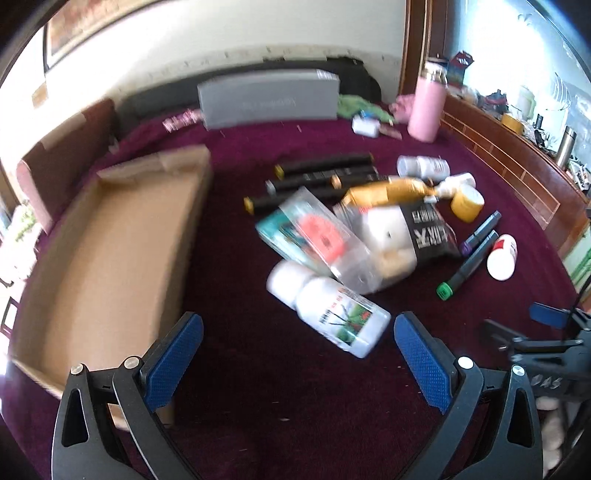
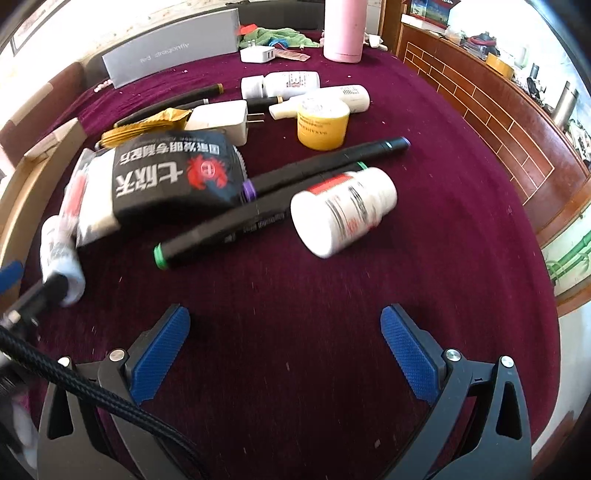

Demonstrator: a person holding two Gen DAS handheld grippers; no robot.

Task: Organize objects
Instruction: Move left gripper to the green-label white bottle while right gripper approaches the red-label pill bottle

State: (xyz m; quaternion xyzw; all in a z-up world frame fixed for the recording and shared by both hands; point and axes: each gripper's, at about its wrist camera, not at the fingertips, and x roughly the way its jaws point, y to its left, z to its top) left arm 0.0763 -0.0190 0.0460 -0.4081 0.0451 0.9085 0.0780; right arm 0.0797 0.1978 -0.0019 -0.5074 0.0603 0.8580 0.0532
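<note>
Here, both tools hang above the maroon cloth (image 1: 258, 369), each holding nothing. Left gripper (image 1: 298, 360): blue pads spread wide, over bare cloth. Just beyond it lies a white bottle with a green-and-red label (image 1: 332, 310), on its side. To its left sits the open cardboard box (image 1: 107, 258), nothing visible inside.

Right gripper (image 2: 285, 349): pads likewise spread. Just beyond it lies a white pill bottle (image 2: 343, 210) on its side, touching a green-capped marker (image 2: 221, 232); a purple-capped marker (image 2: 325, 162) lies just behind. Left of those, a black-labelled bag (image 2: 166, 177) rests on the heap. Farther off: yellow jar (image 2: 323, 123), white charger plug (image 2: 221, 118), more white bottles. At the far edge stand a pink flask (image 2: 343, 29) and a grey box (image 2: 173, 51).
</note>
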